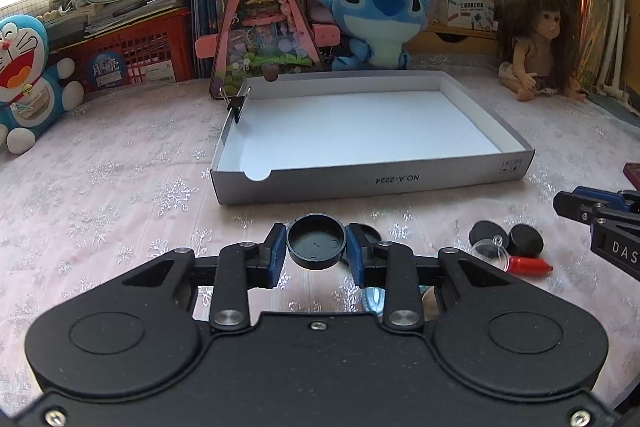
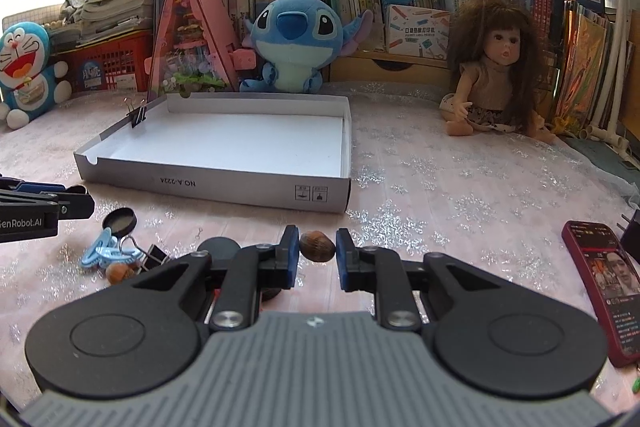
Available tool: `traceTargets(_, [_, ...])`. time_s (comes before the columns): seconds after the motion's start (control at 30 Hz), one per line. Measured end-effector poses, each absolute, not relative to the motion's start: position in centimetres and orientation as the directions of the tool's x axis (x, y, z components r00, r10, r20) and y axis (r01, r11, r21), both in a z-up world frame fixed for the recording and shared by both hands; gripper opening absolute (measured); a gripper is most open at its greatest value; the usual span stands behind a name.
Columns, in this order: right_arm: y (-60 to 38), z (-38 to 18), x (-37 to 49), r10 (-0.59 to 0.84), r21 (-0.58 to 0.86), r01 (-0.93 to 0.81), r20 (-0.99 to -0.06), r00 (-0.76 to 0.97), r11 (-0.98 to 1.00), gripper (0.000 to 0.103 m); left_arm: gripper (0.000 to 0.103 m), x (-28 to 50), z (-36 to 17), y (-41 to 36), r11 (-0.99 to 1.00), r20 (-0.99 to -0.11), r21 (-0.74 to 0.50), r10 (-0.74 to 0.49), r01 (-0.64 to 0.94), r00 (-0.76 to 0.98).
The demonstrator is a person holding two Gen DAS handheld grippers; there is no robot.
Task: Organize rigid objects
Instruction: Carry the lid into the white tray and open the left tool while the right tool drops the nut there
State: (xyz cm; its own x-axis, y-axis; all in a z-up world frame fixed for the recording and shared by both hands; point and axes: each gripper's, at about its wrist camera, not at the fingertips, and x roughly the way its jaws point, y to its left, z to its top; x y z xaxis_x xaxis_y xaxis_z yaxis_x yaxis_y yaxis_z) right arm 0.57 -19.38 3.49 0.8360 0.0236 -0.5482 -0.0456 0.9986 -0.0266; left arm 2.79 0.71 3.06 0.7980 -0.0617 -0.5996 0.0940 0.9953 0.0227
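My left gripper point(image 1: 316, 247) is shut on a round black cap point(image 1: 316, 241), held just above the cloth in front of the white cardboard box point(image 1: 372, 183). My right gripper point(image 2: 317, 247) is shut on a brown nut point(image 2: 317, 245), near the box's point(image 2: 216, 187) front right corner. The box holds only a black binder clip point(image 1: 236, 105) on its left wall, also seen in the right wrist view point(image 2: 137, 117). Loose on the cloth lie black caps point(image 1: 526, 240), a red piece point(image 1: 530, 265), blue clips point(image 2: 102, 251), another nut point(image 2: 118, 273) and a binder clip point(image 2: 154, 255).
A dark red phone point(image 2: 604, 287) lies at the right. A doll point(image 2: 490, 75), a Stitch plush point(image 2: 294, 43), a Doraemon plush point(image 2: 24, 67), a pink triangular toy house point(image 1: 260, 23), red crates and bookshelves line the back.
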Motion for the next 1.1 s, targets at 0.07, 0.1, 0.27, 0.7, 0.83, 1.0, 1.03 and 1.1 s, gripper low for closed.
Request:
traceTargets(0.07, [-19.4,3.7,0.8,0.025,-0.022,-0.044,-0.545,0.838,0.999,0.024,0.03,3.2,3.6,0.8,0.996,-0.595,0.011,-0.063,0.087,0.801])
traceTargets(0.1, [-19.4,3.9,1.0,0.027,-0.02,-0.045,-0.542,0.84,0.999,0.024,0.03,3.4,3.8,0.8,0.996,-0.592,0.007,-0.067,0.089,0.803])
traceTargets(0.27, [-19.6,4.8,1.7,0.032,-0.005,-0.041,-0.531,0.846,0.999,0.024,0.03,4.2,4.8,0.7,0.996,-0.577,0.014,-0.067,0.092,0.814])
traceTargets(0.7, [-20.0,6.1,4.3,0.051,0.033,-0.04,-0.535,0.843,0.999,0.024,0.03,6.6,6.1,-0.1,0.994,-0.575,0.004,-0.087,0.109,0.814])
traceTargets(0.83, [-19.9,6.3,5.2,0.056,0.037,-0.043,-0.536,0.842,0.998,0.024,0.03,7.6,6.5,-0.2,0.993,-0.577,-0.001,-0.095,0.115,0.811])
traceTargets(1.0, [-19.7,6.8,6.9,0.071,0.047,-0.054,-0.535,0.842,0.997,0.024,0.03,9.2,6.9,0.1,0.993,-0.576,-0.023,-0.108,0.116,0.81])
traceTargets(1.03, [-19.7,7.0,7.4,0.075,0.05,-0.057,-0.533,0.842,0.997,0.024,0.03,9.7,7.0,0.1,0.993,-0.575,-0.026,-0.107,0.112,0.811])
traceTargets(1.1, [-19.6,7.2,8.5,0.079,0.056,-0.058,-0.534,0.842,0.997,0.024,0.03,10.6,7.1,0.2,0.994,-0.568,-0.022,-0.102,0.109,0.817])
